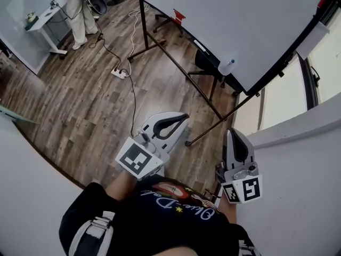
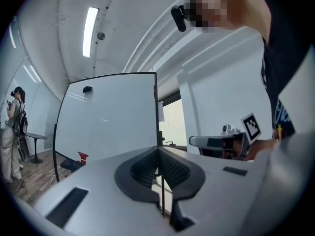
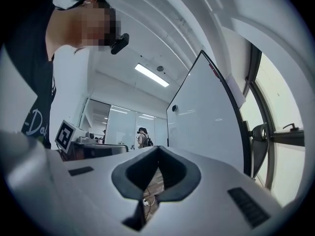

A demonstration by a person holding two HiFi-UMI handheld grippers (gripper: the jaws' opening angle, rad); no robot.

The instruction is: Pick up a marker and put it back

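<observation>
Left gripper view shows the left gripper's [image 2: 158,150] fingers [image 2: 138,170] clenched tip to tip with nothing between them. The right gripper's [image 3: 157,149] fingers [image 3: 174,173] are clenched and empty too. Both grippers are held over the wooden floor [image 1: 80,105], in front of a whiteboard [image 1: 234,20]. On the whiteboard's ledge, what looks like the marker [image 1: 201,46], a thin dark stick, lies between a red thing [image 1: 179,16] and a bottle [image 1: 226,67], well apart from both grippers.
</observation>
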